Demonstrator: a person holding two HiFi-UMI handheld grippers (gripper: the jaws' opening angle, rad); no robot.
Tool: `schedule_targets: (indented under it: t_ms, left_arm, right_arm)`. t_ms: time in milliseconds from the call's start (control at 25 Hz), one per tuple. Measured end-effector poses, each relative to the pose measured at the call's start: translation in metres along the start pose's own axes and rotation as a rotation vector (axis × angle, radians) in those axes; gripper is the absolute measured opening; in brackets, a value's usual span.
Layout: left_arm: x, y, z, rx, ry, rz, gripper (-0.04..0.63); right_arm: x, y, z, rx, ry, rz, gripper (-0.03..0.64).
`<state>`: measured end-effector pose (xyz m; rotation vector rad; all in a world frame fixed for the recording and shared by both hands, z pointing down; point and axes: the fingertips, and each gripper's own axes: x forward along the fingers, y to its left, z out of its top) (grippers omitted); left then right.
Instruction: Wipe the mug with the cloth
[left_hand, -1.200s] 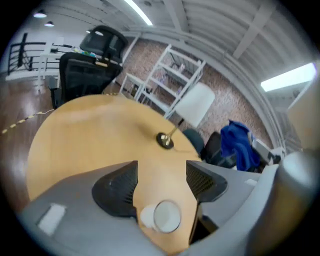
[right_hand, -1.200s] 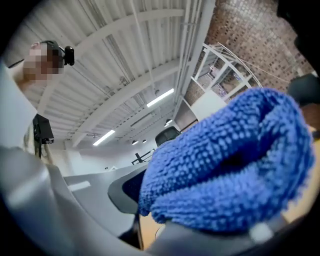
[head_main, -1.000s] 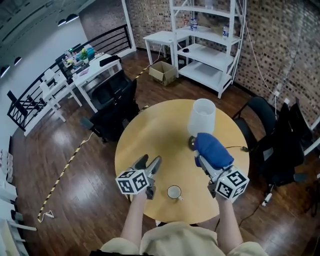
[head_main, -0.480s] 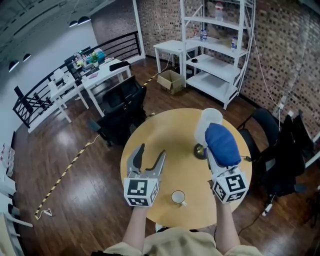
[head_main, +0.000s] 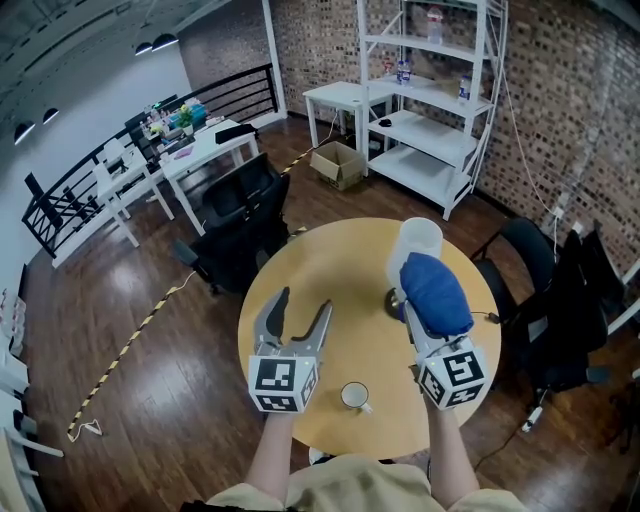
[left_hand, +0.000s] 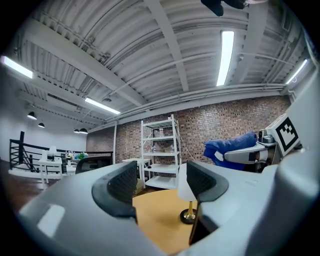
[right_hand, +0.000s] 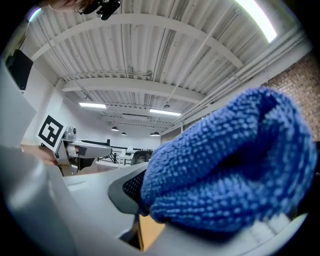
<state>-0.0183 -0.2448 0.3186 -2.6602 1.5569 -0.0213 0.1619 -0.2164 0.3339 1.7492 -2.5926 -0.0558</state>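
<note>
A small white mug (head_main: 351, 396) stands upright near the front edge of the round yellow table (head_main: 330, 270), between my two hands; neither gripper view shows it. My left gripper (head_main: 298, 312) hovers to the mug's left with open jaws and nothing between them (left_hand: 157, 182). My right gripper (head_main: 420, 318) is held above and to the right of the mug, shut on a bunched blue cloth (head_main: 435, 293). The cloth (right_hand: 225, 165) fills the right gripper view and hides one jaw. Both grippers point away from me, level over the table.
A table lamp with a white shade (head_main: 416, 243) and a brass base (head_main: 395, 298) stands on the far right of the table, just ahead of the cloth. Black chairs (head_main: 240, 225) ring the table. White shelving (head_main: 430, 110) stands behind.
Both grippers have lifted off the table and now point forward. The right gripper with the cloth shifted slightly left in the last half second. The mug has not moved.
</note>
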Motion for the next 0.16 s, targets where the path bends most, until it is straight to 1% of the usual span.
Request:
schedule_targets:
  t_ms: [160]
  left_arm:
    - [0.0033,-0.0027,-0.0049,-0.002,0.013,-0.005,0.304]
  right_arm:
    - [0.0007,-0.0004,-0.0019,-0.005,0.0,0.003,0.069]
